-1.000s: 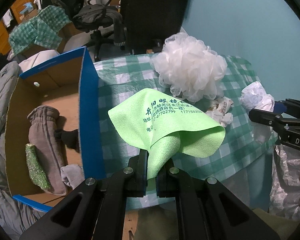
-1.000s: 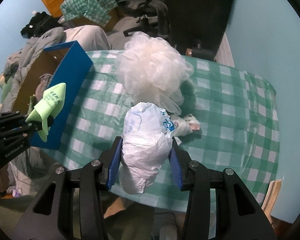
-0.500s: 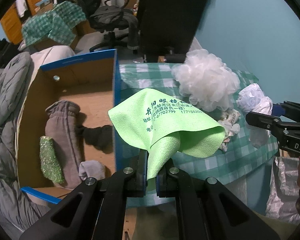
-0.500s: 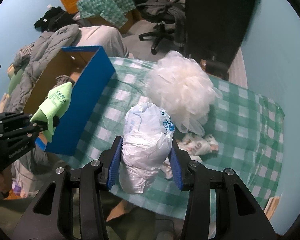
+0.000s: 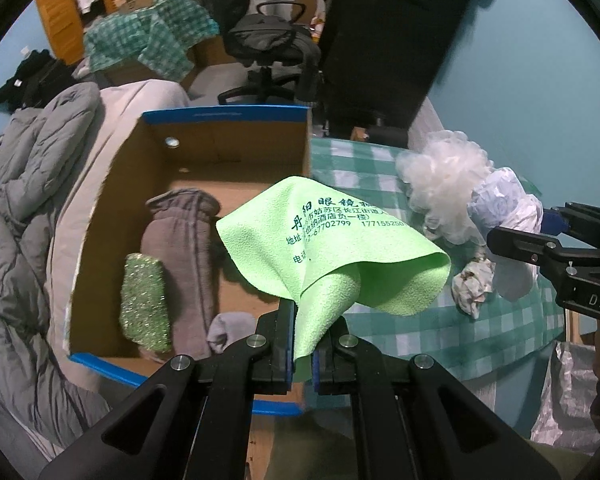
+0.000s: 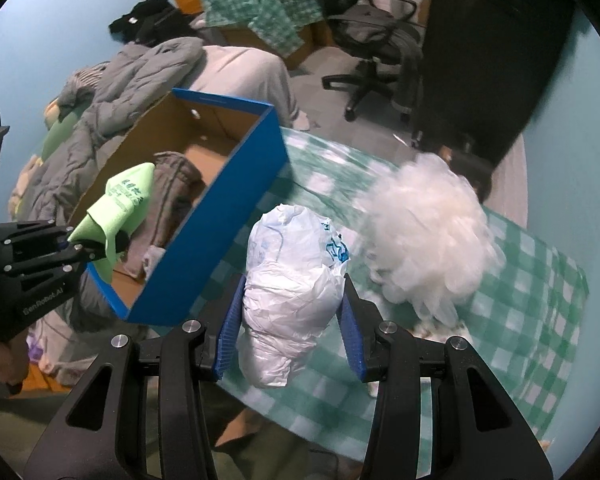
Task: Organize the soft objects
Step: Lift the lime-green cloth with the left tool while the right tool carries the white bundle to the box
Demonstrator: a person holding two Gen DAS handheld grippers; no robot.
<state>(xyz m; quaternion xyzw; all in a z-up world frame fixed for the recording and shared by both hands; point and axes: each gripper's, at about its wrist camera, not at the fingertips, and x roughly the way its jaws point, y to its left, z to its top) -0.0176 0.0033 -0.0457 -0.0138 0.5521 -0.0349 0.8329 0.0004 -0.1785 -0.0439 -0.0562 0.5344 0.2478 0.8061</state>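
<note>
My left gripper (image 5: 302,344) is shut on a light green printed cloth (image 5: 340,248), held in the air at the near right corner of the blue cardboard box (image 5: 228,114). The same cloth (image 6: 118,208) and left gripper (image 6: 90,250) show at the left of the right wrist view. My right gripper (image 6: 290,336) is shut on a crumpled white plastic bag (image 6: 292,276), held above the checked table beside the box's blue wall (image 6: 220,232). Inside the box lie a grey glove (image 5: 188,248), a green glittery sponge (image 5: 144,300) and a small grey piece (image 5: 230,330).
A white mesh bath pouf (image 6: 428,232) sits on the green checked tablecloth (image 6: 532,320), with a crumpled paper wad (image 5: 474,288) near it. Grey padded jackets (image 5: 24,220) lie left of the box. An office chair (image 6: 376,64) and a dark cabinet (image 6: 488,48) stand behind.
Both grippers have travelled left from over the table toward the box, each keeping its hold. The box now fills the middle of the left wrist view; the pouf has slid right.
</note>
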